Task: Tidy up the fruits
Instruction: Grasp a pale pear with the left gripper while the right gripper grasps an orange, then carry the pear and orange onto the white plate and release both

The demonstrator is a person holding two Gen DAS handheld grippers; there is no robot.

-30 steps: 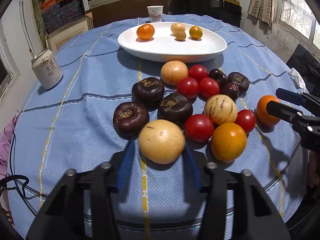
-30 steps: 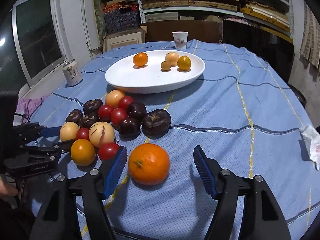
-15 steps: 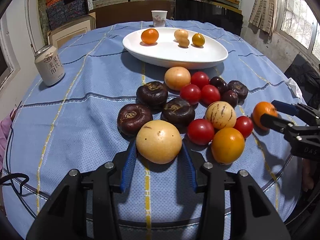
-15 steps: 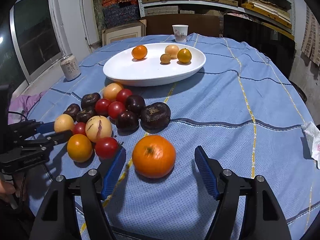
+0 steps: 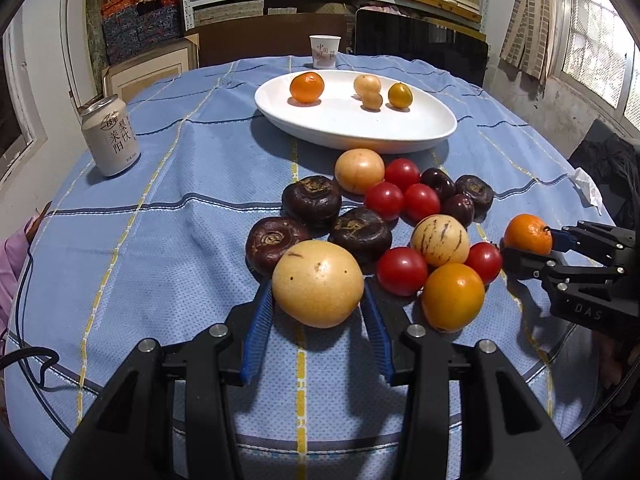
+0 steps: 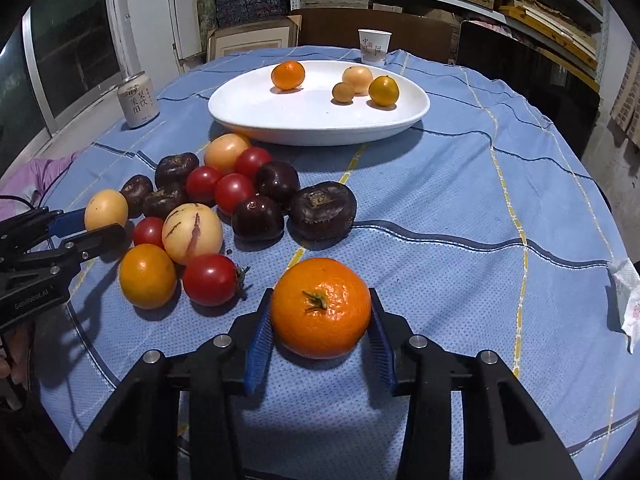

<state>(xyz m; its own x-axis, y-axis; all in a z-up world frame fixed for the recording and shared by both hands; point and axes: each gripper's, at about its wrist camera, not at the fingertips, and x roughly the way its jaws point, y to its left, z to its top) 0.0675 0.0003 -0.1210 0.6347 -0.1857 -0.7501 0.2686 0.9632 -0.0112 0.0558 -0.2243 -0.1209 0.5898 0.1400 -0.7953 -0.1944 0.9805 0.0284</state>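
My left gripper [image 5: 318, 300] is shut on a pale yellow round fruit [image 5: 318, 283] at the near edge of a fruit pile; it also shows in the right wrist view [image 6: 106, 210]. My right gripper [image 6: 320, 312] is shut on an orange mandarin [image 6: 320, 307], also seen in the left wrist view [image 5: 528, 234]. The pile holds red tomatoes [image 5: 401, 271], dark purple fruits [image 5: 312, 200], a striped yellow fruit [image 5: 440, 240] and an orange-yellow fruit [image 5: 453, 296]. A white oval plate [image 5: 360, 128] beyond holds several small orange and yellow fruits.
A drink can [image 5: 111, 136] stands at the left of the blue checked tablecloth [image 5: 180, 220]. A paper cup [image 5: 325, 52] stands behind the plate. A crumpled tissue [image 6: 626, 300] lies at the right edge. Shelves and boxes line the back wall.
Both grippers closed: the left onto the pale yellow fruit, the right onto the mandarin. Both views have tilted up slightly.
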